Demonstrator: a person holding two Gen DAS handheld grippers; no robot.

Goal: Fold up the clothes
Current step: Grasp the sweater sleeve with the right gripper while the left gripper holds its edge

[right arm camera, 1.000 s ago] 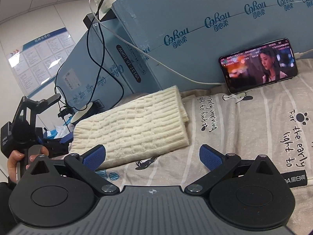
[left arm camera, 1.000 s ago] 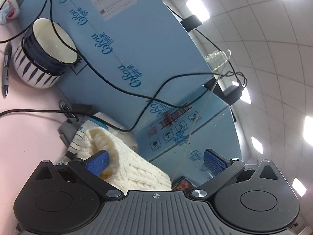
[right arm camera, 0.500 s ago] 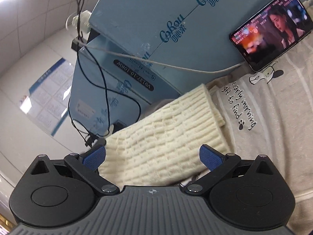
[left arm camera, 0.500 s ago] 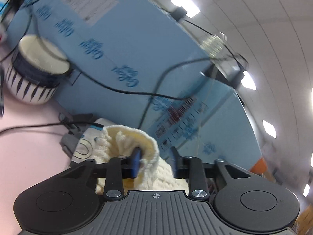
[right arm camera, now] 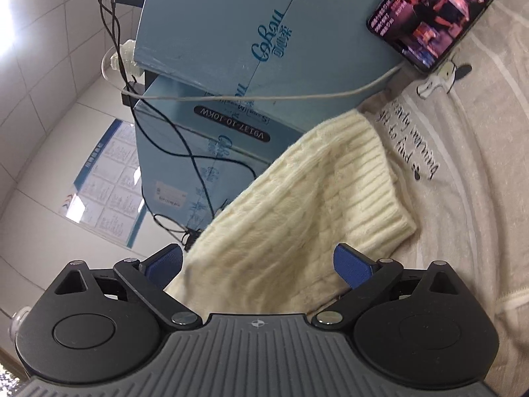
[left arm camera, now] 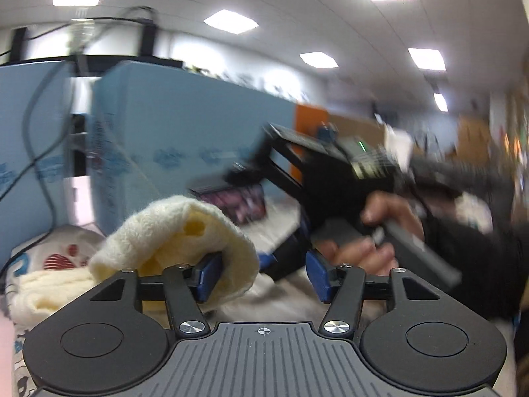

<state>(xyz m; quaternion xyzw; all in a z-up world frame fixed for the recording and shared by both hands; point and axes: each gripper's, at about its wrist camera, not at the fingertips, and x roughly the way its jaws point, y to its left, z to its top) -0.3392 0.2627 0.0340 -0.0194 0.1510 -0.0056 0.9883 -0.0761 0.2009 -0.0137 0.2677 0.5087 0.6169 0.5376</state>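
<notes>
The cream cable-knit sweater lies on a grey striped printed sheet against the blue cardboard cartons, with a phone propped on a carton beyond it. In the right wrist view it reads as a compact, elongated bundle, ribbed hem toward the phone, so some folding seems to be in it already; how many layers there are cannot be told.

In the left wrist view, which is blurred, one end of the sweater is lifted and curled over in an arch. The left hand-held gripper stands with its jaws apart; the curled knit drapes over its left finger alone, so it looks hooked or just let go rather than pinched. The right hand-held gripper is spread wide, hovering low over the near end of the sweater and gripping nothing. The person's right hand shows on its handle.

My judgement: a fold of that end over the body is under way, not laid flat. What is left is to set the raised flap down squarely and smooth it; whether a further fold is wanted the pictures do not settle
</notes>
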